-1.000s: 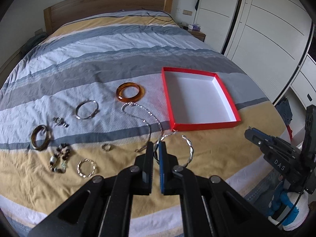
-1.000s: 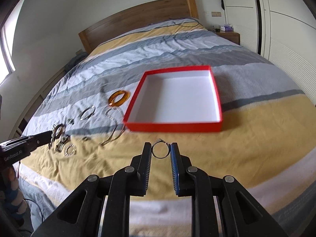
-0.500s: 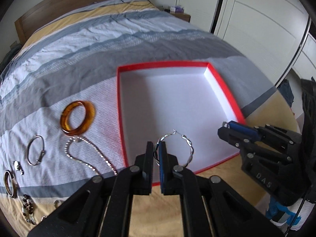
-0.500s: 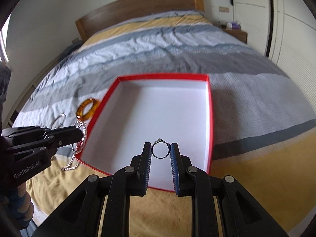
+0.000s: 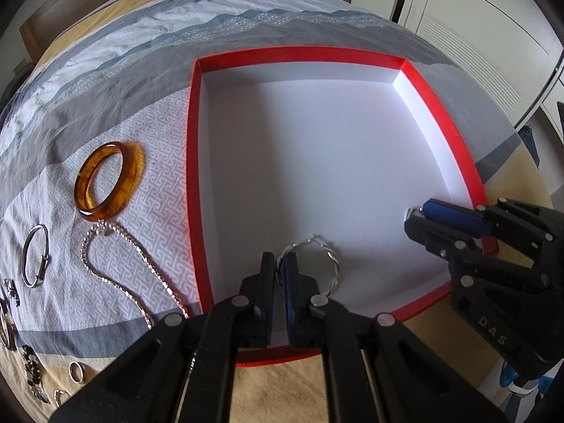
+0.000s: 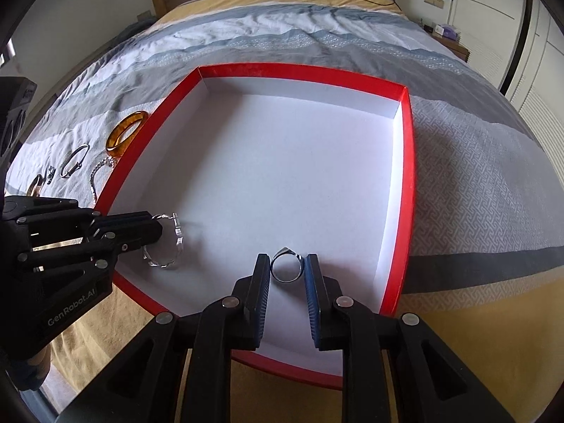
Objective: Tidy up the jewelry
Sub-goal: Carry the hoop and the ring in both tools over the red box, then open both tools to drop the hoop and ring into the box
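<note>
Both grippers have come in from over the yellow part of the bedspread and now hang above the white floor of the red box (image 6: 405, 183), near its front wall. The left gripper (image 5: 280, 271) has its fingers almost together, pinching the rim of a twisted silver hoop (image 5: 329, 259), which dangles toward the box's front-left corner. The right gripper (image 6: 287, 268) is parted only as wide as the silver signet ring (image 6: 287, 267) it grips across its band, toward the box's front-right corner. Neither piece looks laid down yet, so the carry seems finished and letting go is probably the step in hand. Left of the box, still on the bedspread (image 5: 151, 211), lie an amber bangle (image 5: 109, 179), a silver chain (image 5: 120, 268), a silver clasp bangle (image 5: 35, 255) and smaller pieces awaiting their turn
</note>
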Available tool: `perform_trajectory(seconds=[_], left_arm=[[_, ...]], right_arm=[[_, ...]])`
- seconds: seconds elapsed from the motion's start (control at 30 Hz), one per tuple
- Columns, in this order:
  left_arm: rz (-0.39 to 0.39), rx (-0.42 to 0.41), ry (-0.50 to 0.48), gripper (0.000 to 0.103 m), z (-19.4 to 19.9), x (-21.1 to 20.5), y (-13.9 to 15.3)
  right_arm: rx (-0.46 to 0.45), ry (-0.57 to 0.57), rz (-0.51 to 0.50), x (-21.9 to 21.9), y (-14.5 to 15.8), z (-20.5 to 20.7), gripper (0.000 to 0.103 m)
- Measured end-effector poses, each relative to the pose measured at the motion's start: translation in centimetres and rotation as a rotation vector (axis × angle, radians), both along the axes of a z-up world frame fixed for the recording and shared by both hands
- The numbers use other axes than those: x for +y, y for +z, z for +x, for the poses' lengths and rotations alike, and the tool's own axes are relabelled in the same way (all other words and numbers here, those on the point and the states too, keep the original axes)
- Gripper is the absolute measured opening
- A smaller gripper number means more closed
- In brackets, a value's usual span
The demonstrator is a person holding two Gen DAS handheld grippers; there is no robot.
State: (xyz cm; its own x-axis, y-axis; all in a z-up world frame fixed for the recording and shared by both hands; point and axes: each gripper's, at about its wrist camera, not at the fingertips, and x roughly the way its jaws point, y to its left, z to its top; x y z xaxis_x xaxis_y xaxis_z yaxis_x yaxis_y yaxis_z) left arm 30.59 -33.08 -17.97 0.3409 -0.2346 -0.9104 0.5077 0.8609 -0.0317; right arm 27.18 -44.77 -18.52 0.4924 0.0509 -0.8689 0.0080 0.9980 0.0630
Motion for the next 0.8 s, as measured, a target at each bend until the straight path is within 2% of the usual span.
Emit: perform_trajectory(seconds=[0.17,0.37,0.63,0.73,0.8], left_arm=[[-0.022,0.015,0.006,0.006,0.3,0.4,0.2],[-0.049,0.008,0.025,0.007,-0.3,1.7,2.1],[-0.110,-0.145,0.032,0.007,-4.8,4.9,10.5],[-0.101,-0.222,0.041,0.007,-7.1,7.3,13.9],[-0.084,-0.237,0.050,0.007,-8.0,8.9,15.8]], right_arm=[[0.003,0.013,-0.017,0.3,0.4,-0.4,0.037],[-0.035,-0.015,-0.027,0.1,3.0,-2.1,0.039],[-0.119,-0.063,-0.036,0.5,8.9,-7.2,0.041],[-0.161,-0.071,-0.030,1.4,11.5,-9.6,0.042],[-0.190,-0.072,-0.021,2.3,13.0,-11.2,0.044]])
